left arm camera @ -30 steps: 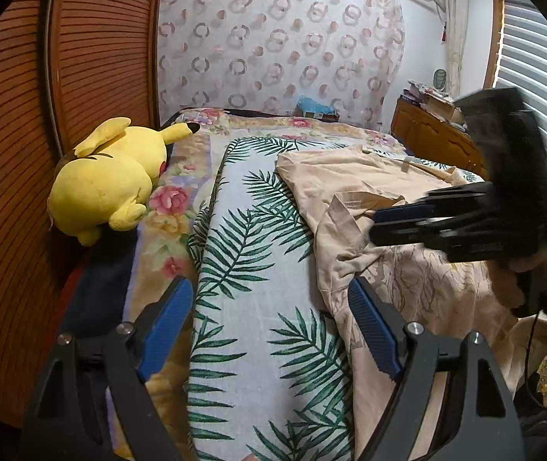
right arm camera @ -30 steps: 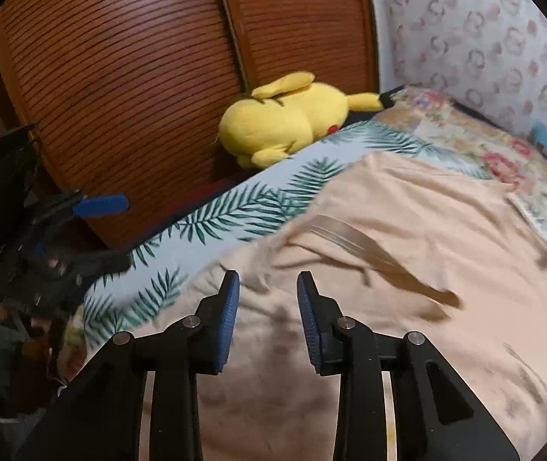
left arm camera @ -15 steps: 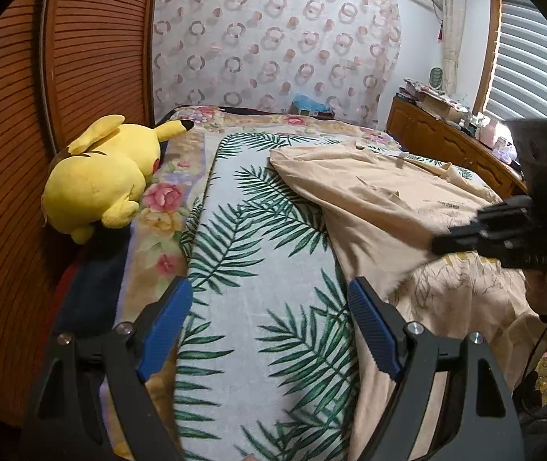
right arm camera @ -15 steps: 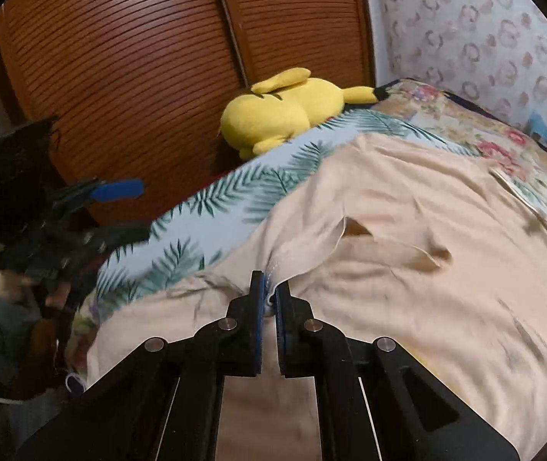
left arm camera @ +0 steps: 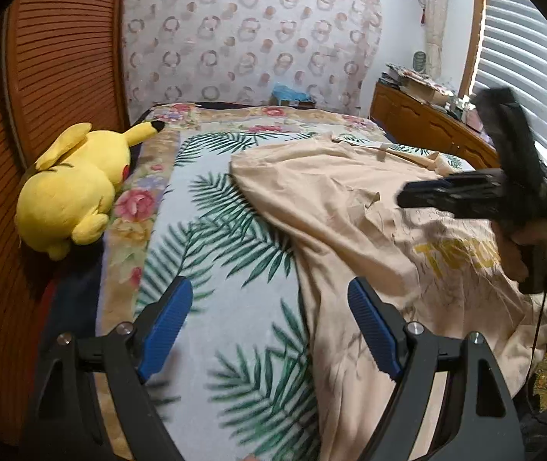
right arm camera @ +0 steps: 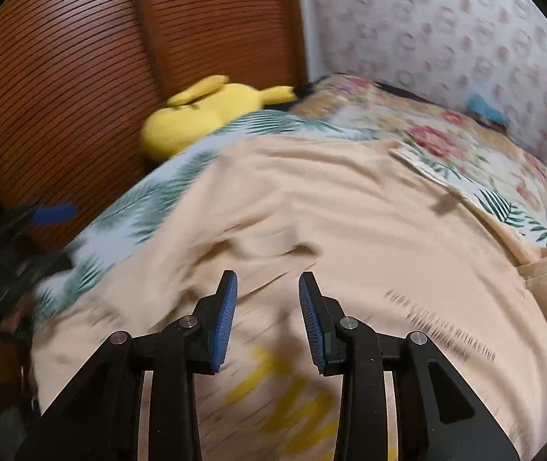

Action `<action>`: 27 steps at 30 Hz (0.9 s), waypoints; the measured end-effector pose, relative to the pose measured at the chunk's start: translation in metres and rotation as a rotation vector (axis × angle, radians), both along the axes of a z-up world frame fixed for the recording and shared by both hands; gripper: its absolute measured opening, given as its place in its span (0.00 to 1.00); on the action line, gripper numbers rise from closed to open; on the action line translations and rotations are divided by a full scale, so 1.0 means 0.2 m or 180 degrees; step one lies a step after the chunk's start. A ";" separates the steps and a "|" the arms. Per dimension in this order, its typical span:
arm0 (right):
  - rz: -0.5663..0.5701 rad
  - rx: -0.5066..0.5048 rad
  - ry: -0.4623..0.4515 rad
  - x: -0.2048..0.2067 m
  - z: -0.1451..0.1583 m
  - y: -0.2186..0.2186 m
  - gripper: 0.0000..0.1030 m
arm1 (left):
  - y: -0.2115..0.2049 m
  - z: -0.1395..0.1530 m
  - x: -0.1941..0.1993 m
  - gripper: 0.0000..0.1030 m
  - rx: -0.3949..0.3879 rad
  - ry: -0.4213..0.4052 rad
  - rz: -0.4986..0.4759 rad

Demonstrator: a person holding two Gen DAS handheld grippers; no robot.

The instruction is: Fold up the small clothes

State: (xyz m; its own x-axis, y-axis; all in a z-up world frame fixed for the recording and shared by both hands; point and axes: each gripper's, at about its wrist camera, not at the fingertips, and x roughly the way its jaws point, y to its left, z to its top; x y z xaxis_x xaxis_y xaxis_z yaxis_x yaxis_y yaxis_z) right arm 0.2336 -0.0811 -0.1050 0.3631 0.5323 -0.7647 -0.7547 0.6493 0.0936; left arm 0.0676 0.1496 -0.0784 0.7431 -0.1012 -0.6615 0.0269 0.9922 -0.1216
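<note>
A beige T-shirt with a yellow print lies spread on the leaf-print blanket of a bed. My left gripper is open wide, low over the blanket at the shirt's left edge, with nothing between its fingers. In the left wrist view my right gripper, held by a hand, hovers over the shirt's right part. In its own view the right gripper hangs just above the shirt, near the yellow letters. Its jaws are opening and no cloth is pinched between them.
A yellow plush toy lies at the bed's left edge against the slatted wooden door. A floral bedspread covers the far end. A wooden dresser with clutter stands at the right, below the window blinds.
Half a second ago the right gripper was shut on a fold of the shirt; now it has let go and stands open further right. The shirt lies flatter, its yellow print showing.
</note>
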 end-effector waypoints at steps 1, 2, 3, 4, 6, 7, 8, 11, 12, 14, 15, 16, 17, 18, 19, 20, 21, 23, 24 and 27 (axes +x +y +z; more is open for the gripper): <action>-0.0026 -0.0013 0.0018 0.05 -0.01 0.02 0.32 | -0.01 0.01 0.03 0.81 0.0029 0.0004 -0.0018; -0.0042 -0.0036 0.0041 0.09 -0.03 0.03 0.32 | 0.00 0.01 0.07 0.81 0.0050 0.0009 -0.0033; -0.0041 -0.0055 0.0049 0.11 -0.04 0.04 0.32 | 0.01 0.02 0.12 0.81 0.0071 0.0034 -0.0029; -0.0030 -0.0068 0.0075 0.14 -0.05 0.06 0.32 | 0.01 0.02 0.14 0.81 0.0092 0.0050 -0.0018; 0.0024 -0.0095 0.0123 0.17 -0.07 0.11 0.32 | 0.04 0.03 0.21 0.81 0.0136 0.0071 -0.0004; 0.0058 -0.0118 0.0122 0.17 -0.07 0.13 0.31 | 0.05 0.03 0.24 0.81 0.0150 0.0085 0.0010; 0.0131 -0.0138 0.0128 0.18 -0.08 0.15 0.23 | 0.07 0.02 0.27 0.81 0.0153 0.0098 0.0015; 0.0373 -0.0244 0.0045 0.15 -0.09 0.19 0.02 | 0.09 0.01 0.35 0.81 0.0177 0.0143 0.0043; 0.0342 -0.0290 -0.0037 0.15 -0.09 0.19 0.01 | 0.09 0.00 0.37 0.81 0.0180 0.0160 0.0051; 0.0213 -0.0256 -0.0173 0.16 -0.05 0.16 0.00 | 0.10 -0.01 0.41 0.81 0.0193 0.0183 0.0068; 0.0113 -0.0220 -0.0285 0.18 -0.02 0.13 0.00 | 0.11 -0.02 0.43 0.81 0.0195 0.0194 0.0072; -0.0005 -0.0232 -0.0356 0.19 0.00 0.11 0.00 | 0.11 -0.03 0.46 0.81 0.0190 0.0212 0.0079; -0.0111 -0.0219 -0.0374 0.22 0.02 0.08 0.00 | 0.12 -0.04 0.49 0.81 0.0177 0.0233 0.0087; -0.0148 -0.0208 -0.0385 0.24 0.02 0.06 0.00 | 0.13 -0.05 0.51 0.81 0.0161 0.0253 0.0087; -0.0177 -0.0223 -0.0410 0.26 0.03 0.04 0.00 | 0.13 -0.05 0.54 0.81 0.0150 0.0267 0.0082; -0.0210 -0.0278 -0.0408 0.27 0.02 0.03 0.00 | 0.13 -0.06 0.56 0.81 0.0144 0.0288 0.0087; -0.0205 -0.0302 -0.0397 0.28 0.01 0.02 0.00 | 0.13 -0.07 0.59 0.81 0.0145 0.0304 0.0094; -0.0145 -0.0356 -0.0410 0.27 0.00 0.00 0.02 | 0.13 -0.08 0.63 0.81 0.0130 0.0331 0.0095; -0.0142 -0.0355 -0.0391 0.27 0.01 -0.01 0.06 | 0.12 -0.08 0.65 0.81 0.0115 0.0341 0.0096; -0.0149 -0.0200 -0.0278 0.27 0.05 -0.09 0.26 | 0.09 -0.07 0.66 0.81 0.0120 0.0295 0.0088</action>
State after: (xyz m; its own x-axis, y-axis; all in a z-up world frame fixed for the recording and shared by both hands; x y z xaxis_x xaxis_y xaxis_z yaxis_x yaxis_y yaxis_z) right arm 0.2870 -0.0996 -0.0958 0.4531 0.4653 -0.7604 -0.7269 0.6866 -0.0130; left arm 0.1992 0.1678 -0.0916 0.6806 -0.0551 -0.7306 -0.0103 0.9963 -0.0848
